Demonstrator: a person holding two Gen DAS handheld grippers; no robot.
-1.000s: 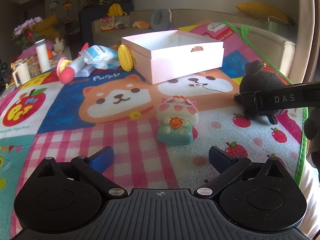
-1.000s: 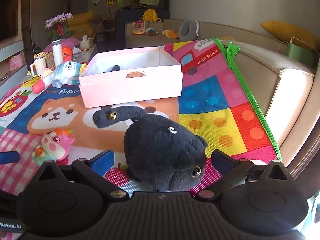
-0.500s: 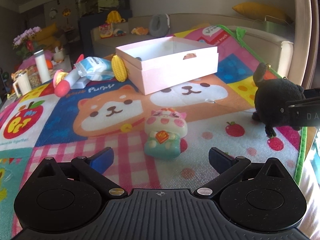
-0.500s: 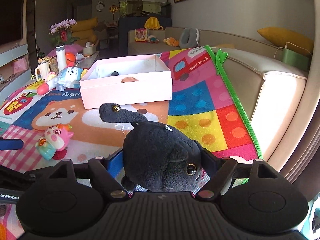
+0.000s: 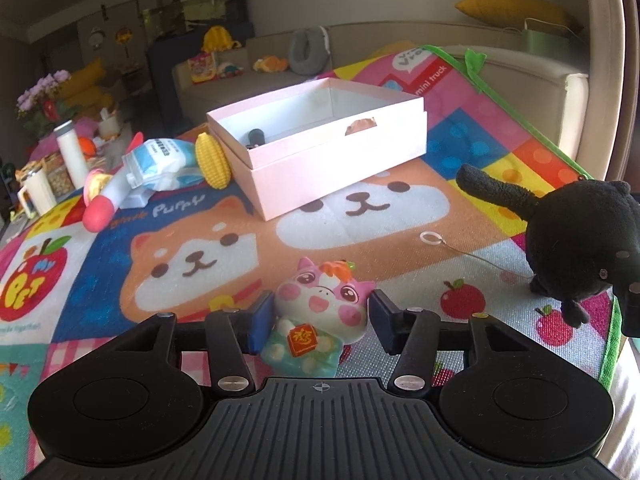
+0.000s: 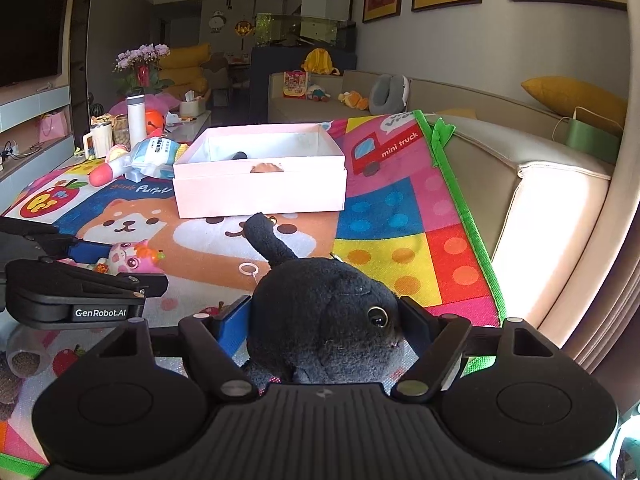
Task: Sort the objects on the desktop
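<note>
My left gripper (image 5: pixel 320 322) is shut on a pink-and-teal squishy cat toy (image 5: pixel 318 318), its blue pads pressed on both sides of the toy. The toy also shows in the right wrist view (image 6: pixel 128 258). My right gripper (image 6: pixel 324 328) is shut on a black plush toy (image 6: pixel 324 320) and holds it above the play mat; the plush also shows at the right in the left wrist view (image 5: pixel 576 236). An open pink box (image 5: pixel 320 148) with a dark object inside stands at the middle of the mat; it also shows in the right wrist view (image 6: pixel 260 172).
A yellow corn toy (image 5: pixel 212 160), a blue-white packet (image 5: pixel 160 160) and a pink-tipped tube (image 5: pixel 104 204) lie left of the box. A white bottle (image 5: pixel 72 154) and mug (image 5: pixel 36 192) stand far left. The mat's green edge (image 6: pixel 468 220) borders a beige sofa on the right.
My left gripper moved forward and closed on the cat toy. My right gripper closed on the black plush and lifted it.
</note>
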